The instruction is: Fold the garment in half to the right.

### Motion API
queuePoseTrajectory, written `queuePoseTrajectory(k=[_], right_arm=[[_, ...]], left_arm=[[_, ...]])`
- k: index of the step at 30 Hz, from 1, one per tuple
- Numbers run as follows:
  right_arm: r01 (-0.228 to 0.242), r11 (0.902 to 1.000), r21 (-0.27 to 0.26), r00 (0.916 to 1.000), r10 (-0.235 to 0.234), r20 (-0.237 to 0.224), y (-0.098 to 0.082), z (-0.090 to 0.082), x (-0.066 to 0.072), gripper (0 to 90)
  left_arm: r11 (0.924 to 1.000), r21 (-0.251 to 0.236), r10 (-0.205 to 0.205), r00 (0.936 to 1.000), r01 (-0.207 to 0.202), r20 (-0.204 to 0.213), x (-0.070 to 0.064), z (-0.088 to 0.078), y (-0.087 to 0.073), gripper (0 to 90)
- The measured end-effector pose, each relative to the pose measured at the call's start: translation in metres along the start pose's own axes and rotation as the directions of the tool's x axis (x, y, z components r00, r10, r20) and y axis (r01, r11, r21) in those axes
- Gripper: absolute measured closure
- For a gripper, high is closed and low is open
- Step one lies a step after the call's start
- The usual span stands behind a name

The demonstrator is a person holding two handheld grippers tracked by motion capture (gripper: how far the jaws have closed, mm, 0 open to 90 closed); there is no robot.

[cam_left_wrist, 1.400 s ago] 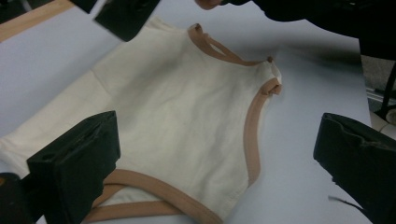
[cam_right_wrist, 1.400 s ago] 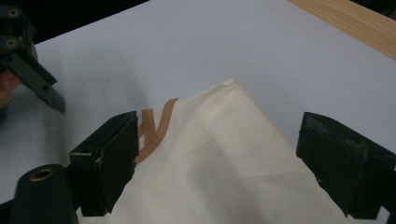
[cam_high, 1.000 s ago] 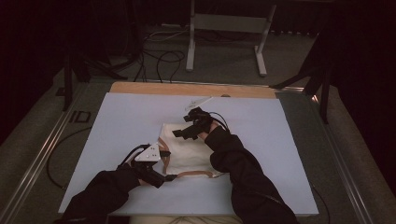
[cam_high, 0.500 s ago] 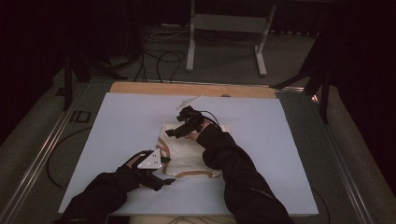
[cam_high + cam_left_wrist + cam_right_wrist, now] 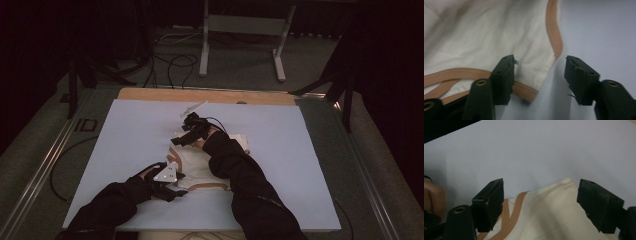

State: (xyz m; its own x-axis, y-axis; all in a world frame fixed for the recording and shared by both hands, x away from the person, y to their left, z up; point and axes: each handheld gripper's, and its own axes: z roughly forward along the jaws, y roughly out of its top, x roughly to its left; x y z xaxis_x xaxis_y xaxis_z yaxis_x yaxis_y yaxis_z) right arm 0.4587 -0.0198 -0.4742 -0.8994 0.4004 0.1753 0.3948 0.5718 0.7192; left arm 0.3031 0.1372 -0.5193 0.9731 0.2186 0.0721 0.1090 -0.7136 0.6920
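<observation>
cream garment (image 5: 205, 165) with tan trim, rumpled and partly folded, flat near the table's front-middle

The right gripper (image 5: 181, 140) now sits further left over the cream, tan-trimmed cloth garment (image 5: 200, 167). The left gripper (image 5: 176, 189) sits lower at its corner, jaws closing around the hem.

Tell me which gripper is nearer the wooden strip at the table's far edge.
Right. The right gripper sits at the cream garment's far end, toward the wooden strip; the left gripper is at the garment's near corner.
</observation>
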Motion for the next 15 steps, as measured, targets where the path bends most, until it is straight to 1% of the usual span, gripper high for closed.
queuePoseTrajectory(k=[1,2,4,6,7,8,11,12,13,14,15], right_arm=[[0.003,1.0000,0.003,1.0000,-0.003,0.002,0.000,0.001,-0.001,22.2],[0.000,1.0000,0.007,1.0000,0.000,-0.003,0.000,0.003,-0.002,22.5],[0.001,1.0000,0.009,1.0000,-0.002,0.003,0.000,0.006,-0.002,23.8],[0.002,0.9999,0.012,1.0000,-0.002,0.002,0.000,0.009,-0.004,24.3],[-0.002,0.9999,0.015,0.9999,0.002,0.011,0.000,0.011,-0.005,24.4],[-0.003,0.9999,0.013,1.0000,0.003,0.008,0.001,0.012,-0.006,24.8],[-0.019,0.9998,0.007,0.9998,0.019,0.010,0.003,0.015,-0.009,26.2],[-0.031,0.9995,0.009,0.9994,0.031,0.015,0.003,0.016,-0.010,26.7],[-0.035,0.9994,0.004,0.9994,0.035,0.009,0.003,0.018,-0.012,27.9],[-0.039,0.9992,0.006,0.9991,0.039,0.015,0.004,0.019,-0.012,27.9],[-0.034,0.9994,0.008,0.9992,0.034,0.019,0.004,0.021,-0.014,28.5]], left_arm=[[1.0000,-0.006,-0.006,0.9999,0.006,0.008,0.001,0.000,0.000,46.7],[0.9999,-0.010,-0.005,1.0000,0.005,0.008,0.002,0.001,0.000,49.2],[0.9999,-0.011,0.002,0.9998,-0.002,0.018,0.003,0.002,0.000,52.4],[0.9998,-0.018,-0.003,0.9998,0.003,0.020,0.004,0.003,0.001,56.0],[0.9998,-0.020,0.002,0.9998,-0.001,0.019,0.005,0.004,0.001,58.2],[0.9997,-0.024,-0.002,0.9999,0.003,0.010,0.005,0.004,0.001,60.5],[0.9993,-0.037,-0.011,0.9999,0.011,0.010,0.007,0.007,0.001,69.0],[0.9993,-0.036,-0.011,0.9999,0.011,0.009,0.008,0.007,0.001,70.9],[0.9994,-0.035,-0.009,1.0000,0.009,0.004,0.008,0.007,0.002,72.8],[0.9994,-0.033,-0.009,1.0000,0.009,0.003,0.009,0.008,0.002,74.9],[0.9994,-0.033,-0.010,0.9999,0.010,0.000,0.009,0.008,0.003,76.6]])
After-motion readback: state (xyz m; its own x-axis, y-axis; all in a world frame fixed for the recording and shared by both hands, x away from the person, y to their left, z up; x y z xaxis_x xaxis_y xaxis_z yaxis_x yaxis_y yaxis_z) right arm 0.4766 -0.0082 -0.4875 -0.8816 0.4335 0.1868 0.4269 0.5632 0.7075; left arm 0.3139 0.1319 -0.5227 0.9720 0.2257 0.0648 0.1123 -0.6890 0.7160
